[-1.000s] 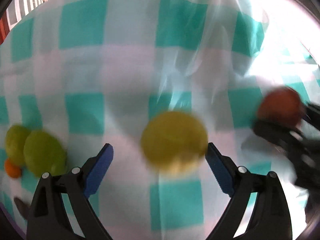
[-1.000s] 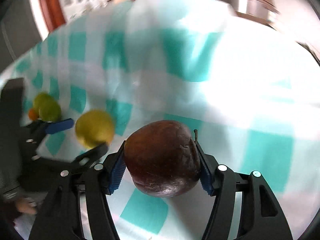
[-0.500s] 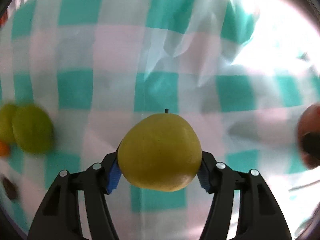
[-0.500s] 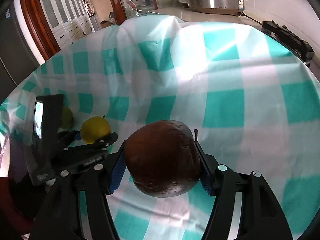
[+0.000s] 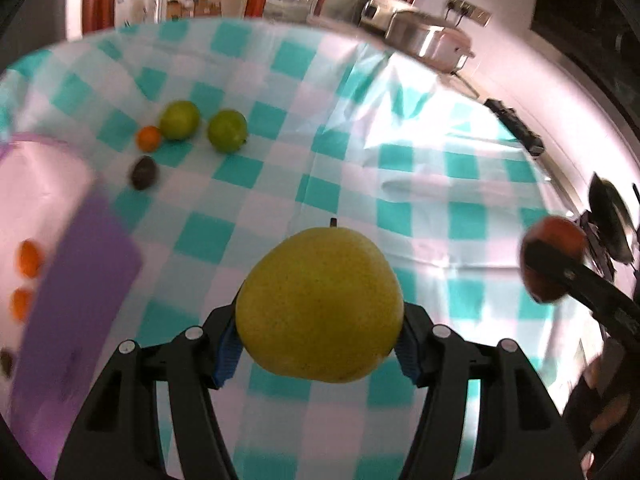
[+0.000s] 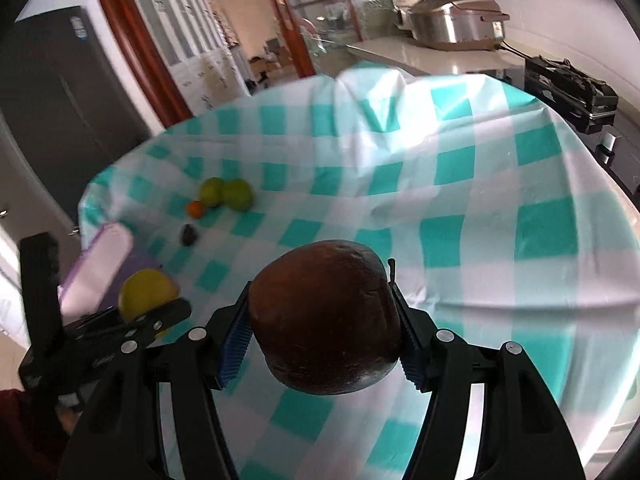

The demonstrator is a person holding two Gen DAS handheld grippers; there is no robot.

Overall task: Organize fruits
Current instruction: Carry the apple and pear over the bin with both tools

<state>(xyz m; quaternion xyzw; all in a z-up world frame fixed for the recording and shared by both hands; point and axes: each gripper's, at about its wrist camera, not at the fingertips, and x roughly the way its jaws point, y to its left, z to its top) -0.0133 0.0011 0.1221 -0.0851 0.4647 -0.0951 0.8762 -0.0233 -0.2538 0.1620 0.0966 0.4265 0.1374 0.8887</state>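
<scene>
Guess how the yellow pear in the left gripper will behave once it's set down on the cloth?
The yellow pear is round with no flat side, so it will probably roll. The checked cloth is wrinkled, which may stop it. Its skin looks smooth, so it could slip between the left gripper's pads.

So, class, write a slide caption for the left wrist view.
Left gripper holds a yellow pear above the checked tablecloth; two green fruits wait behind.
</scene>
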